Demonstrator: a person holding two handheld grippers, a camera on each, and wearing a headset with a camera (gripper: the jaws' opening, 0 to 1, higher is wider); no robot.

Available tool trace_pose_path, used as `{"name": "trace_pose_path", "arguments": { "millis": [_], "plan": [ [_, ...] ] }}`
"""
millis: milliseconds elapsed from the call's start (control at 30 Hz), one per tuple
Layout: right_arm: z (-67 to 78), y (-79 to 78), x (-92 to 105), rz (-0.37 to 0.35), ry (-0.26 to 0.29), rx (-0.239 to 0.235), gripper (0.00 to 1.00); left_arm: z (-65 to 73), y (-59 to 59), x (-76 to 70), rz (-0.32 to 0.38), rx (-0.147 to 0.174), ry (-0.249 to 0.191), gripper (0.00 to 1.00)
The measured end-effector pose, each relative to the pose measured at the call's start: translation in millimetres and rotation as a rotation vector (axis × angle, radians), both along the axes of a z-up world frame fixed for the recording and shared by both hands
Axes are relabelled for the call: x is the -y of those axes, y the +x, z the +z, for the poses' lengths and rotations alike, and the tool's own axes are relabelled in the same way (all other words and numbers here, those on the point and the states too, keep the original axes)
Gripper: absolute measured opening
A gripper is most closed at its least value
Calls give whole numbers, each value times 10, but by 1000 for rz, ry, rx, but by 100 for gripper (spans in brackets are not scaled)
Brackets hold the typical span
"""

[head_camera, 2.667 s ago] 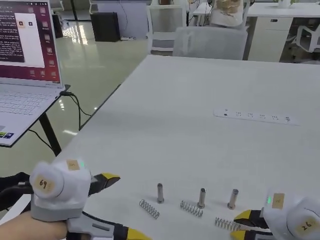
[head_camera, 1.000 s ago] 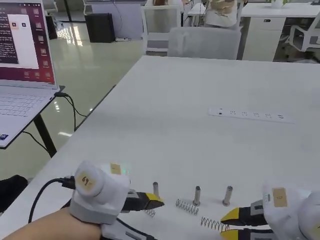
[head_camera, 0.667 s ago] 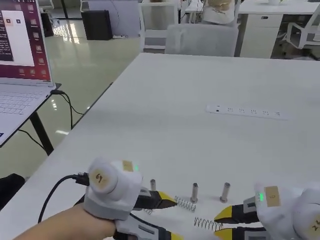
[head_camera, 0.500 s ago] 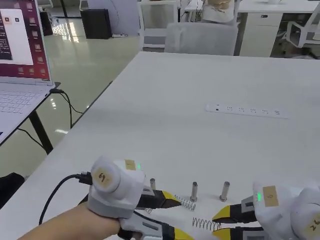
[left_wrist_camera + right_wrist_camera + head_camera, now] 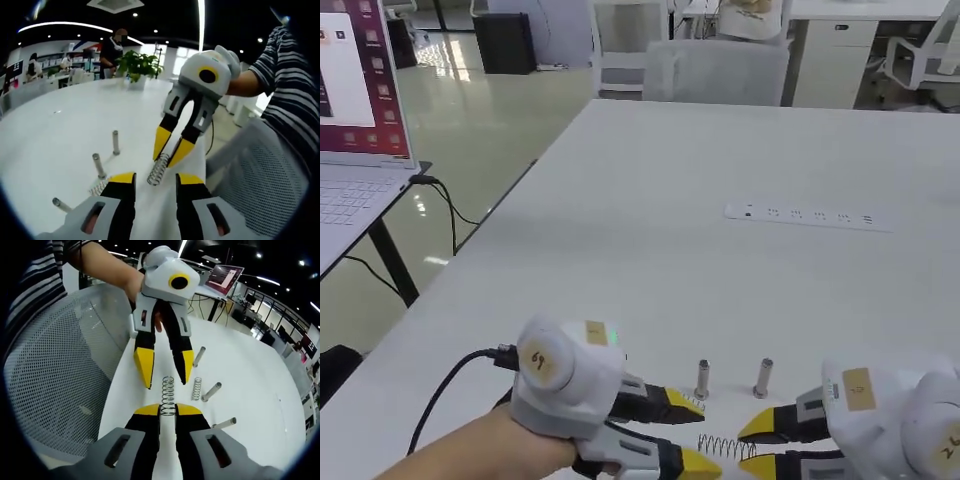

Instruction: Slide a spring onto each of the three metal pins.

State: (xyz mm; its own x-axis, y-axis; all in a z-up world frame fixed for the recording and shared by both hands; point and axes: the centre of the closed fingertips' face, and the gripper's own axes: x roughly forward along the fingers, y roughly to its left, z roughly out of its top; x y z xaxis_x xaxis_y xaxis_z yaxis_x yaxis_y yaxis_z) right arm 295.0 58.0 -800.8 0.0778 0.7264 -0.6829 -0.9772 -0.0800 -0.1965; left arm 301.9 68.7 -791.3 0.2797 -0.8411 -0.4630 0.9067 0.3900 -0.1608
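Head view: white table (image 5: 720, 150), the largest item, runs from the near edge to the far end of the room. An open laptop (image 5: 350, 90) sits on a separate stand to the left, well apart from the table. A white power strip (image 5: 808, 216) lies flat on the table, far beyond the work area.

Right gripper view: a grey mesh chair (image 5: 55, 370) lies beside the table's near edge.

Left gripper (image 5: 700, 436): held at the near edge and pointing right. Its yellow-tipped jaws stand apart with nothing between them. In the right gripper view the left gripper's tips flank the far end of the held spring without touching it.

Right gripper (image 5: 745, 449): faces the left gripper, tips near tips. Its jaws are drawn in on the near end of one spring (image 5: 168, 395), which runs straight out from between them toward the left gripper.

Pins, metal, three in a row on the table just beyond the grippers: far pin (image 5: 199, 356), middle pin (image 5: 212, 391), near pin (image 5: 225, 424). All are bare. In the head view two of them stand upright behind the gripper tips.

Second spring (image 5: 196, 388): lies loose on the table, just beside the middle pin and apart from both grippers.
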Motion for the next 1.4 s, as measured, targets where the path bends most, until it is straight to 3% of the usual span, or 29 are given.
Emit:
{"name": "trace_pose_path", "arguments": {
  "millis": [400, 600, 733, 1000, 1400],
  "plan": [
    [42, -23, 3, 18, 11, -3, 8, 13, -27, 79, -30, 19, -8, 13],
    [51, -22, 5, 21, 13, -7, 8, 30, -4, 78, -30, 43, -6, 6],
    [72, 7, 16, -2, 32, -28, 8, 41, 5, 85, -32, 55, -8, 5],
    [64, -12, 50, -6, 31, -25, 8, 15, -28, 121, -70, 67, 9, 2],
    [49, -15, 45, -39, 49, -47, 9, -1, -51, 116, -104, 60, 24, 2]
  ]
}}
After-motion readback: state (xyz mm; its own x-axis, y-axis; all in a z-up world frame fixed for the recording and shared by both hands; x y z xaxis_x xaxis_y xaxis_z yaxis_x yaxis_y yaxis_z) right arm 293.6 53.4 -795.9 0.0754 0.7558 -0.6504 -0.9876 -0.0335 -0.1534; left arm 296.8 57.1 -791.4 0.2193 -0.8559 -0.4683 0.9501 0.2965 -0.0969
